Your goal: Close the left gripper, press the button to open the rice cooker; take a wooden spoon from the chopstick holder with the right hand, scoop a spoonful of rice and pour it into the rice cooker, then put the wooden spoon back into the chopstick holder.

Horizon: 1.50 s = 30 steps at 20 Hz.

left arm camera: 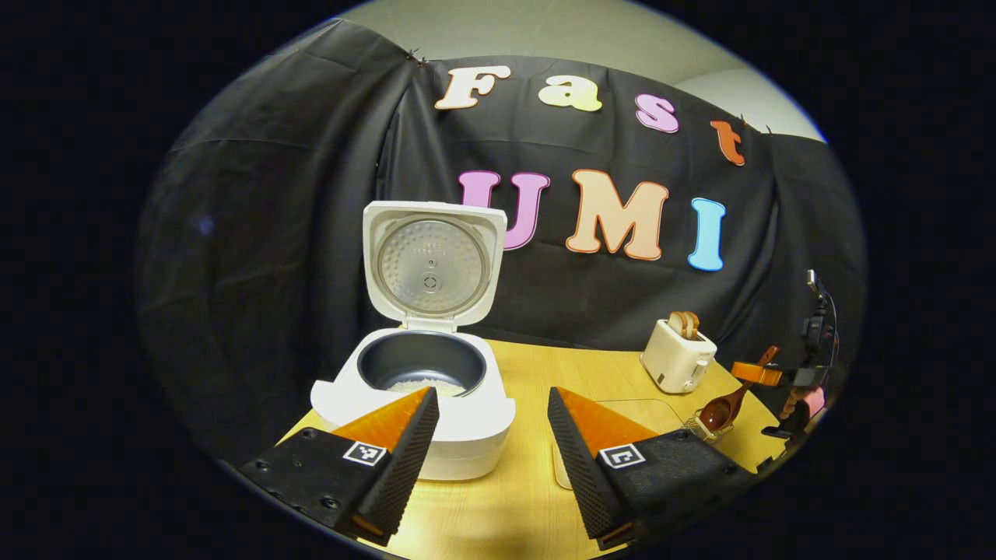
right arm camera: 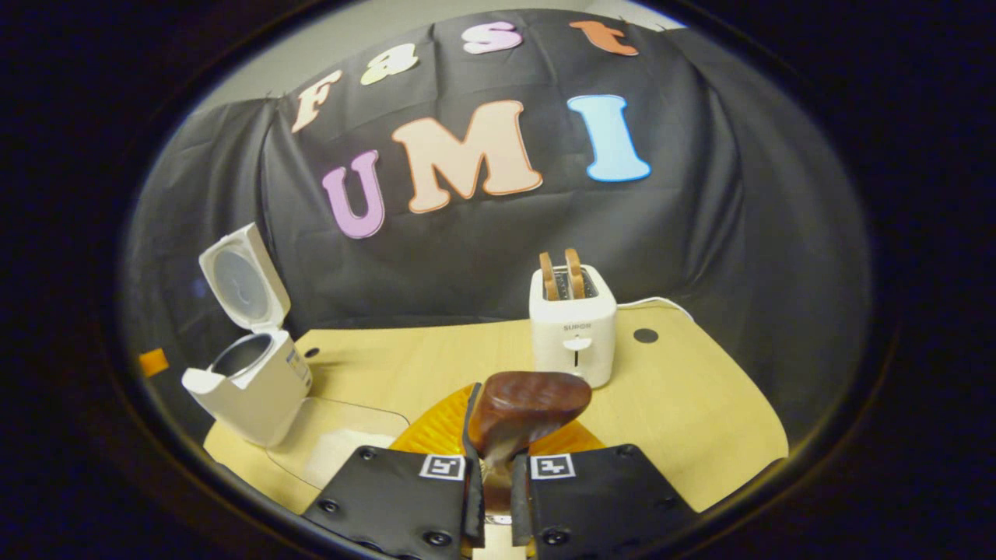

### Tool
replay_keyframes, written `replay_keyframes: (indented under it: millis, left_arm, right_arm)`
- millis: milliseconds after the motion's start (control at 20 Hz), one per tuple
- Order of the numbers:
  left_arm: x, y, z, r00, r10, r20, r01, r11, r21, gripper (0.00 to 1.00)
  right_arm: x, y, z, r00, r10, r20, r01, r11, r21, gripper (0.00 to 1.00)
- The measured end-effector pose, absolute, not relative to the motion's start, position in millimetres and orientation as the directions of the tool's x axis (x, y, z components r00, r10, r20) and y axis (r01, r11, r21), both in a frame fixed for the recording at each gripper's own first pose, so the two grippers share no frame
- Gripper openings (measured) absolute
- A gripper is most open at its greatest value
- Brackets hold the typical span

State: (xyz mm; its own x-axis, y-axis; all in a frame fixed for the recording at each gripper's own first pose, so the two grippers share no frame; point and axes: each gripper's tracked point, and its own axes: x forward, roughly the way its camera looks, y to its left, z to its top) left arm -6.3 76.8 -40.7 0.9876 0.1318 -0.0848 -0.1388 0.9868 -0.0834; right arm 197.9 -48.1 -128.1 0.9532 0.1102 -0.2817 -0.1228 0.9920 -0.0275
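The white rice cooker (left arm camera: 436, 420) stands open with its lid upright, and white rice lies in the dark inner pot (left arm camera: 424, 365). My left gripper (left arm camera: 492, 397) hovers in front of it, open and holding nothing. In the left gripper view my right gripper (left arm camera: 751, 375), held by a hand, is at the far right of the table. In the right gripper view my right gripper (right arm camera: 496, 435) is shut on the dark wooden spoon (right arm camera: 529, 408). The spoon (left arm camera: 720, 411) has its bowl low, right at the top of the metal chopstick holder (left arm camera: 700, 428). The rice cooker (right arm camera: 249, 381) sits far left.
A white toaster (right arm camera: 572, 330) with two slices in it stands at the back of the wooden table (right arm camera: 700, 420); it also appears in the left gripper view (left arm camera: 677, 356). A clear flat tray (right arm camera: 334, 439) lies between cooker and toaster. The black cloth wall closes the back.
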Motion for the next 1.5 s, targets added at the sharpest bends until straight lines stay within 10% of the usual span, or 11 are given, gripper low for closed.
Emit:
replay_keyframes:
  millis: [500, 800, 1050, 1500]
  left_arm:
    - [-4.9, 84.3, -38.3, 0.987, 0.141, -0.079, -0.147, 0.986, -0.074, 0.83]
    - [-1.6, 88.0, -33.8, 0.99, 0.127, -0.068, -0.132, 0.988, -0.081, 0.84]
    - [3.0, 94.7, -21.2, 0.992, 0.115, -0.046, -0.119, 0.988, -0.094, 0.83]
    - [38.7, 145.4, 56.9, 0.989, 0.144, 0.029, -0.14, 0.985, -0.103, 0.83]
  right_arm:
    - [184.8, -32.3, -152.9, 0.938, 0.116, -0.328, -0.152, 0.984, -0.087, 0.24]
    - [178.1, -43.4, -151.8, 0.946, 0.078, -0.315, -0.106, 0.992, -0.074, 0.41]
    - [163.4, -53.2, -121.0, 0.966, 0.054, -0.253, -0.07, 0.996, -0.055, 0.84]
    - [116.9, -30.0, -31.5, 0.992, 0.093, -0.086, -0.097, 0.994, -0.042, 0.93]
